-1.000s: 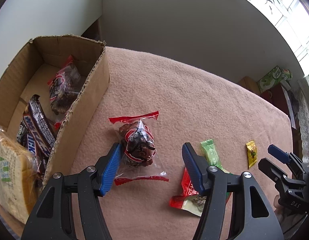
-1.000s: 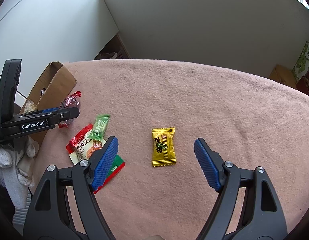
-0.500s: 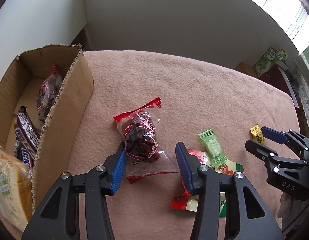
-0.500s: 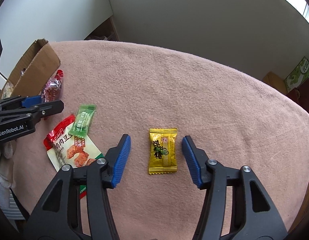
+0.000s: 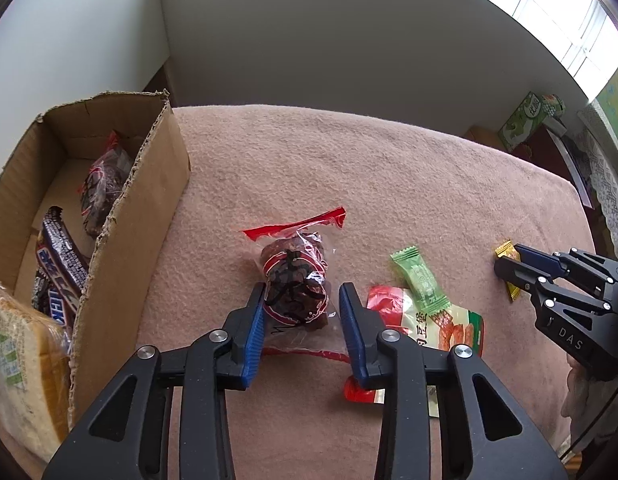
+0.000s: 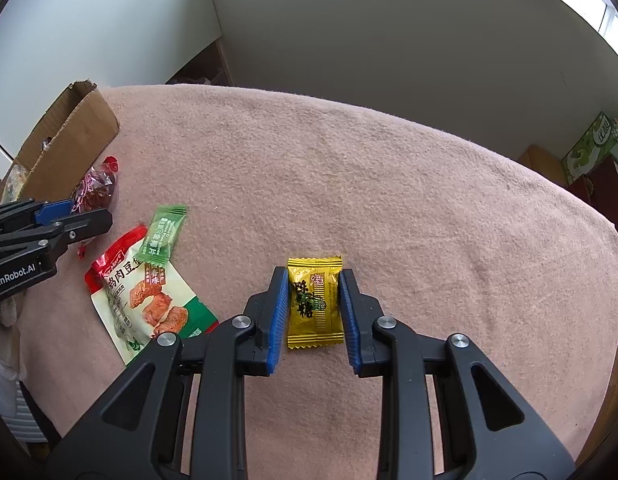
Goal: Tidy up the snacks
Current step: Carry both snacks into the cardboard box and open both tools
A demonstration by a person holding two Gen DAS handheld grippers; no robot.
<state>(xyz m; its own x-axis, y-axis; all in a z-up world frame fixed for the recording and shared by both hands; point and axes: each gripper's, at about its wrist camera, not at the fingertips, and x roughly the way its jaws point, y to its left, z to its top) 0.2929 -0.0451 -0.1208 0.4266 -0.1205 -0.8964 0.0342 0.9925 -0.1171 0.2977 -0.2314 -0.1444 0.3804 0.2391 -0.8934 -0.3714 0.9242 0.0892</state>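
My left gripper points steeply down at the pink cloth that covers the table, and its jaws are closing around the clear packet of dark red snacks, the one with red sealed ends. The blue pads stand at either flank of the packet, right at its crinkled film, though I cannot tell whether they press on it yet; the packet lies flat on the cloth. Just left of it stands the open cardboard box, and inside I see another packet of the same kind at the far end, a dark chocolate bar in the middle and a wrapped slice of bread at the near end. My right gripper also points down, and its jaws are closing on the yellow candy: both blue pads lie along the long sides of the wrapper, touching it or all but touching, with the candy resting on the cloth between them. To the left of that candy, between my two grippers, lies a larger red, white and green pouch with pictures of brown pieces on it, and a small green candy rests across its far end. In the left view my right gripper shows at the right edge with the yellow wrapper peeking out beyond its tip.
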